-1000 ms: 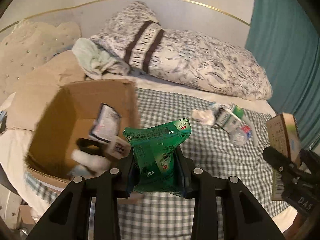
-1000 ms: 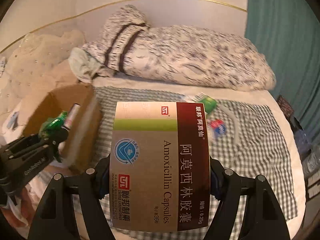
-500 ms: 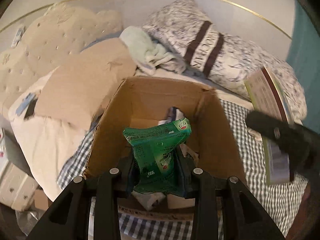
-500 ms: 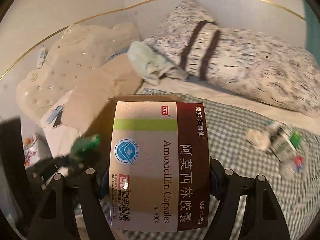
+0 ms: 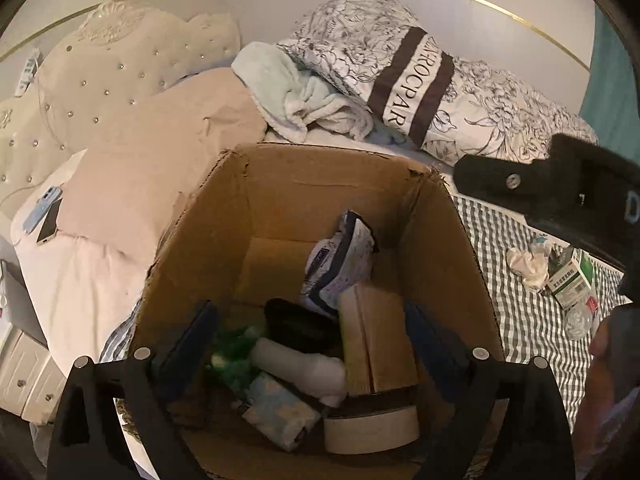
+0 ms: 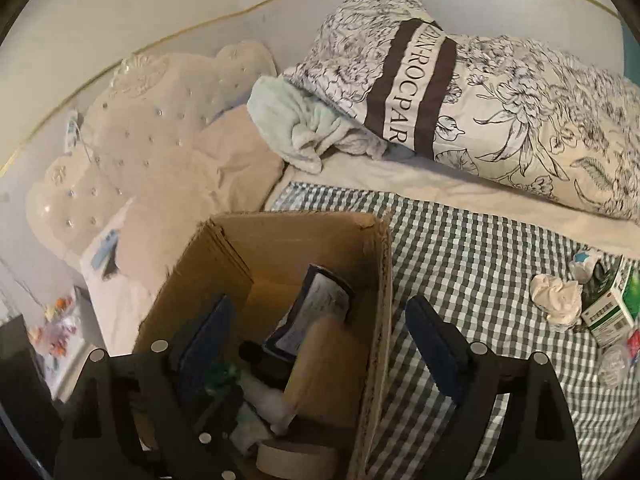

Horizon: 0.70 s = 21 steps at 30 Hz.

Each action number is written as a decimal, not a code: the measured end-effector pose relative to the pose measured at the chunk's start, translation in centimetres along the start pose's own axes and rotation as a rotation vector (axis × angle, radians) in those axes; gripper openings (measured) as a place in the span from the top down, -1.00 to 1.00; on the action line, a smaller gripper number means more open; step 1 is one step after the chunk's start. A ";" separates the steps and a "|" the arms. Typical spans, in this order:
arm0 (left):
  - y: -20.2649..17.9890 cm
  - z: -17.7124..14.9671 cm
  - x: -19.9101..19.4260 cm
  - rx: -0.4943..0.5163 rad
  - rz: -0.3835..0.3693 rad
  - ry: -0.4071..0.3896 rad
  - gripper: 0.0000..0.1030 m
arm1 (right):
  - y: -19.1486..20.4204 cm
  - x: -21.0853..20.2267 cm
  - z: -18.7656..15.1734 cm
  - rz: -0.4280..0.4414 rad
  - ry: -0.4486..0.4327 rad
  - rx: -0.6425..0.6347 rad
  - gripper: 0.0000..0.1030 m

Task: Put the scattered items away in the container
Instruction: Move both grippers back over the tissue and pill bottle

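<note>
Green packet [image 5: 234, 354] inside cardboard box [image 5: 440, 240] blurred, label unreadable. Box's near wall cut off by frame bottom. Clear bottle [image 6: 616, 360] right of box partly cropped. Tape roll [image 5: 370, 430] partly hidden.

"ROCPAR" on pillow [image 5: 416, 80] band

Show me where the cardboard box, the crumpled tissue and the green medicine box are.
cardboard box [image 5: 328, 184]: left wrist view, inner far wall.
crumpled tissue [image 6: 556, 296]: right wrist view, its middle.
green medicine box [image 6: 612, 314]: right wrist view, its front face.
</note>
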<state>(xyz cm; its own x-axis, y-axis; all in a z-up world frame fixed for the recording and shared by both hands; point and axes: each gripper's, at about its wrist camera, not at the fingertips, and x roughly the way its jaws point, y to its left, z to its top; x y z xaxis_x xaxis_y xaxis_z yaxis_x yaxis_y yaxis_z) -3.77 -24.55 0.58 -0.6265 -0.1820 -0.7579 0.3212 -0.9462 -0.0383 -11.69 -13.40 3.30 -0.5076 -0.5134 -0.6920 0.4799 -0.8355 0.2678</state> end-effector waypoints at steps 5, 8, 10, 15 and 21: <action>-2.1 0.3 -0.3 0.028 -0.014 -0.011 -0.89 | -3.0 -1.7 -0.2 -0.032 -0.039 0.055 -0.72; -4.1 0.6 -0.6 0.054 -0.019 -0.017 -0.89 | -5.3 -2.8 -0.7 -0.074 -0.050 0.077 -0.72; -5.3 0.7 -1.0 0.054 -0.014 -0.033 -0.89 | -7.0 -3.4 -1.1 -0.094 -0.046 0.090 -0.72; -9.0 0.7 -1.4 0.059 -0.060 -0.045 -0.89 | -12.5 -5.6 -2.4 -0.172 -0.040 0.144 -0.72; -14.9 1.2 -1.2 0.117 -0.121 -0.051 -0.89 | -20.1 -8.1 -4.2 -0.276 -0.033 0.249 -0.72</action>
<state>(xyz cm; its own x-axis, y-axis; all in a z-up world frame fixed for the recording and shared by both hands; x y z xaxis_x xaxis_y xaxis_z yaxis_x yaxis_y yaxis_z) -8.62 -10.55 2.84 -0.6915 -0.0750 -0.7185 0.1582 -0.9862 -0.0493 -14.20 8.42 0.69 -0.6184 -0.2646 -0.7400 0.1346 -0.9634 0.2319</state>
